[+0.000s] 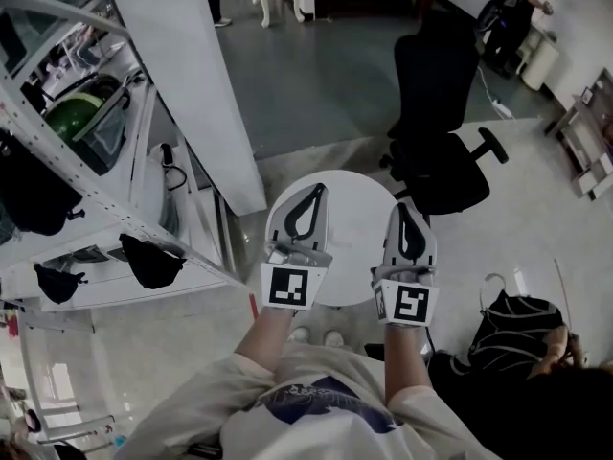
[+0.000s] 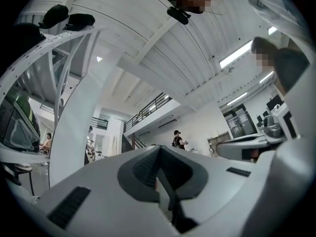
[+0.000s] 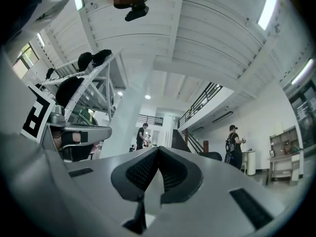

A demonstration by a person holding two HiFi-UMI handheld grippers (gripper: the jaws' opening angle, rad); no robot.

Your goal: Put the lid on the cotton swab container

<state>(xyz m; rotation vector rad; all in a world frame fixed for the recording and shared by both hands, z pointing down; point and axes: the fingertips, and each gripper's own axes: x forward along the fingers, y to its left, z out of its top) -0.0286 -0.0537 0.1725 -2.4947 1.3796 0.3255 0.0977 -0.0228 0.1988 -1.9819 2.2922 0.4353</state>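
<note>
Over the round white tabletop (image 1: 352,220), the matte grey left gripper (image 1: 316,193) and right gripper (image 1: 403,209) tilt slightly upward, ribbed black pads (image 3: 143,169) pressed together, empty

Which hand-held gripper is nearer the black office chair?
The right hand-held gripper: the black office chair stands just beyond it; the left hand-held gripper is farther off.

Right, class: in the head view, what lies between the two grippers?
Only the bare round white table shows between the left gripper and the right gripper; the head view shows it.
</note>
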